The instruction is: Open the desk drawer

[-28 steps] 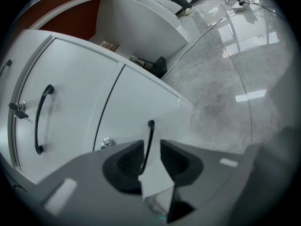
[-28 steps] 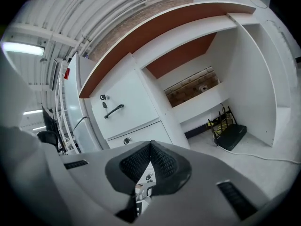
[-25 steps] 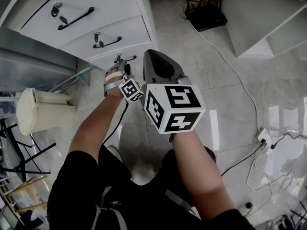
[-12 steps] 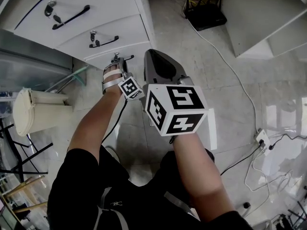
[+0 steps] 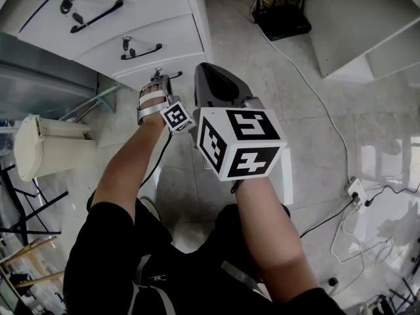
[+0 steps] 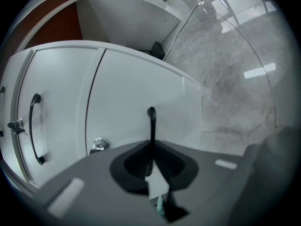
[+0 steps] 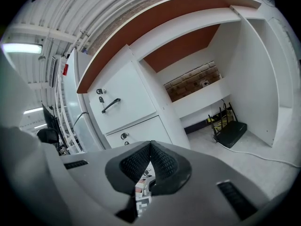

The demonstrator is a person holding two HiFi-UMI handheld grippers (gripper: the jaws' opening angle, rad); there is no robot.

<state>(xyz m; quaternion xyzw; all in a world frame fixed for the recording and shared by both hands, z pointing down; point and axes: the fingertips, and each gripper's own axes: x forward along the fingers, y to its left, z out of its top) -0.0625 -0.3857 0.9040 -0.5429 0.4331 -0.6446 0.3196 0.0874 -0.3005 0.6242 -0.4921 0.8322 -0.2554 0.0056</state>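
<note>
A white drawer unit (image 5: 131, 38) with three drawers stands at the upper left of the head view. My left gripper (image 5: 159, 92) is at the bottom drawer (image 6: 136, 98). In the left gripper view that drawer's thin black handle (image 6: 151, 124) runs straight down into my left gripper (image 6: 151, 149), whose jaws are shut on it. My right gripper (image 5: 205, 77) hovers just right of the left one, above the floor. In the right gripper view the right gripper (image 7: 150, 149) has its ribbed pads pressed together with nothing between them.
The middle drawer's handle (image 6: 33, 126) and a round lock (image 6: 99, 145) sit left of the held handle. A white bin (image 5: 39, 149) stands at the left. A black router (image 5: 282, 18), a white cable (image 5: 315, 90) and a power strip (image 5: 357, 188) lie on the tiled floor.
The head view has drifted slightly, so the drawer unit sits a little higher and further left. My left gripper stays at the bottom handle and the right one holds its place beside it.
</note>
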